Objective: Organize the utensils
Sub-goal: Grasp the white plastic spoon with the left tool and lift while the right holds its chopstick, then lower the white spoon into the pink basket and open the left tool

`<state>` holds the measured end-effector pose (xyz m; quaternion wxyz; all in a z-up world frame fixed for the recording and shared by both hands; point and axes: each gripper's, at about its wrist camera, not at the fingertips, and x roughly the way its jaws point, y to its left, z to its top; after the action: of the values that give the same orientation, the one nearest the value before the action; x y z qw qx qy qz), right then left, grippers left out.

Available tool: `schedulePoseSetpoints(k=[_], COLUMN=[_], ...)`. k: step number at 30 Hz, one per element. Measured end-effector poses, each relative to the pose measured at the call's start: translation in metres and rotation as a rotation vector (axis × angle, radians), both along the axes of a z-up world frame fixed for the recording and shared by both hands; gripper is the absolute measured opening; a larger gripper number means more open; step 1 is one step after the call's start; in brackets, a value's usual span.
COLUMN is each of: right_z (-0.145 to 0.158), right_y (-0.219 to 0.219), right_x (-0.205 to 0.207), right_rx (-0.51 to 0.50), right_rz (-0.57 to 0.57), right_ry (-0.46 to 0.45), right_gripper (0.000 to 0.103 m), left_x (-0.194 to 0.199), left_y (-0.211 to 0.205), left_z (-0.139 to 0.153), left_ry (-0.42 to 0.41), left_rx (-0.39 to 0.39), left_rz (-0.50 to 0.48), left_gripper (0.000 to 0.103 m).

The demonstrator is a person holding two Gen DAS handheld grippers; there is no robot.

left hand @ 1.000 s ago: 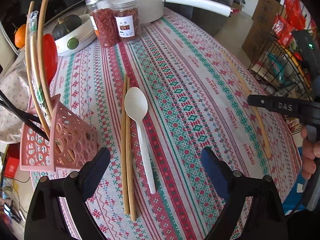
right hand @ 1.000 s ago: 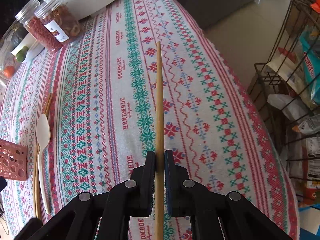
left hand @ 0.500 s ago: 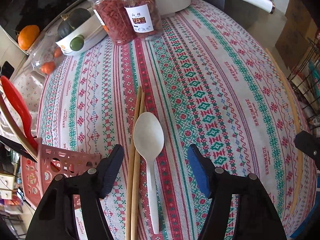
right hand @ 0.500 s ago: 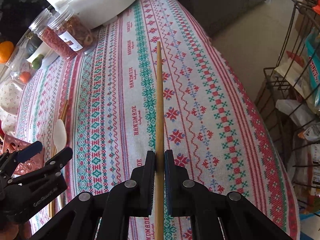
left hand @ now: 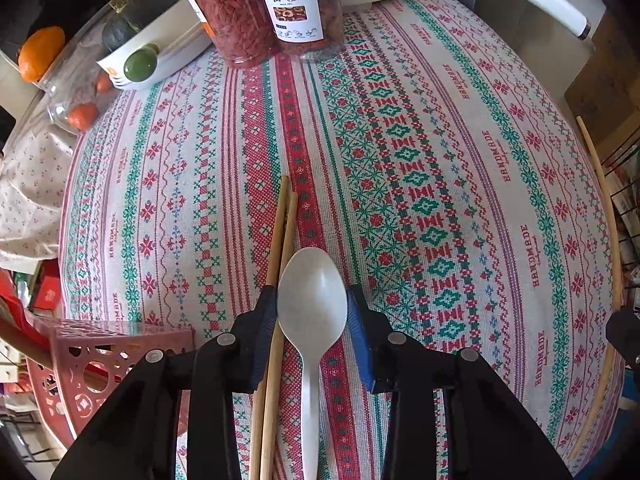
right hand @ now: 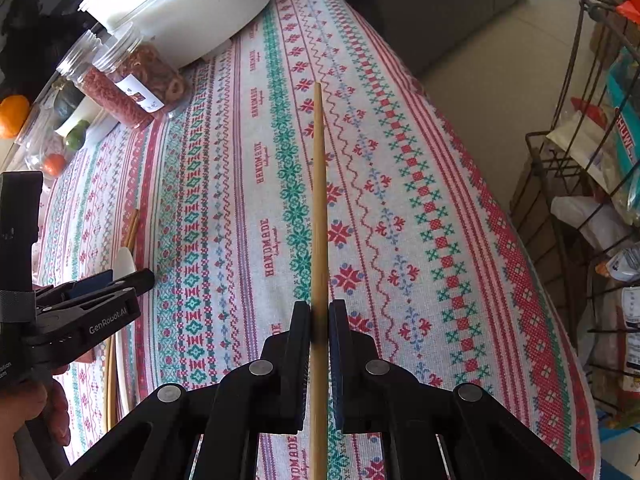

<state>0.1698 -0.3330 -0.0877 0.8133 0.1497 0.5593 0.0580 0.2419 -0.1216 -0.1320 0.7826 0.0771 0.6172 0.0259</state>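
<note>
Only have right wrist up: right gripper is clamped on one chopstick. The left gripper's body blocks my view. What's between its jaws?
Observer: The left gripper has just been closing, with the bowl of the white spoon between its jaws. The bowl's edges meet both pads, but I can't tell if the grip is firm.
Operator: Anything else in there?
Observer: The chopstick pair lies against the spoon's left side and runs under the left finger, so it may get caught.
Operator: Where's the holder?
Observer: The pink perforated holder sits at lower left in the left wrist view, right beside that gripper.
</note>
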Motion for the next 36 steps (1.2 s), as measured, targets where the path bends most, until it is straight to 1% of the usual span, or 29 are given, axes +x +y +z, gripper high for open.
schedulePoseSetpoints(k=[3, 5, 8, 11, 15, 21, 26, 28, 30, 31, 33, 34, 36], right_z=[0.001, 0.002, 0.005, 0.011, 0.025, 0.053, 0.075, 0.082, 0.088, 0.09, 0.092, 0.093, 0.093], right_y=[0.001, 0.001, 0.001, 0.001, 0.004, 0.018, 0.037, 0.046, 0.056, 0.061, 0.071, 0.077, 0.087], right_x=[0.0, 0.001, 0.0, -0.002, -0.009, -0.023, -0.034, -0.038, -0.041, -0.042, -0.044, -0.044, -0.045], right_rx=[-0.001, -0.002, -0.003, 0.0, 0.017, 0.059, 0.093, 0.102, 0.106, 0.108, 0.105, 0.102, 0.093], right_rz=[0.0, -0.001, -0.006, -0.013, -0.02, -0.007, 0.022, 0.037, 0.054, 0.064, 0.082, 0.091, 0.111], right_ry=[-0.001, -0.004, -0.015, -0.036, -0.083, -0.187, -0.27, -0.302, -0.329, -0.341, -0.358, -0.365, -0.375], right_gripper=[0.005, 0.005, 0.005, 0.005, 0.006, 0.006, 0.006, 0.006, 0.006, 0.006, 0.006, 0.006, 0.005], left_x=[0.001, -0.002, -0.015, -0.031, -0.059, -0.106, -0.137, -0.149, -0.155, -0.156, -0.16, -0.16, -0.155], left_y=[0.002, 0.002, -0.002, -0.004, 0.0, 0.021, 0.055, 0.072, 0.086, 0.092, 0.103, 0.107, 0.116], left_z=[0.001, 0.006, 0.019, 0.038, 0.073, 0.135, 0.177, 0.187, 0.193, 0.195, 0.194, 0.191, 0.184], left_ry=[0.0, -0.019, -0.067, -0.132, -0.243, -0.457, -0.648, -0.755, -0.848, -0.888, -0.981, -1.018, -1.055], left_rx=[-0.012, -0.029, -0.065, -0.106, -0.184, -0.283, -0.351, -0.35, -0.334, -0.323, -0.277, -0.253, -0.224], left_rz=[-0.014, -0.029, -0.066, -0.118, -0.176, -0.245, -0.236, -0.221, -0.203, -0.199, -0.19, -0.185, -0.175], left_gripper=[0.037, 0.037, 0.036, 0.036, 0.036, 0.036, 0.036, 0.036, 0.036, 0.036, 0.037, 0.037, 0.037])
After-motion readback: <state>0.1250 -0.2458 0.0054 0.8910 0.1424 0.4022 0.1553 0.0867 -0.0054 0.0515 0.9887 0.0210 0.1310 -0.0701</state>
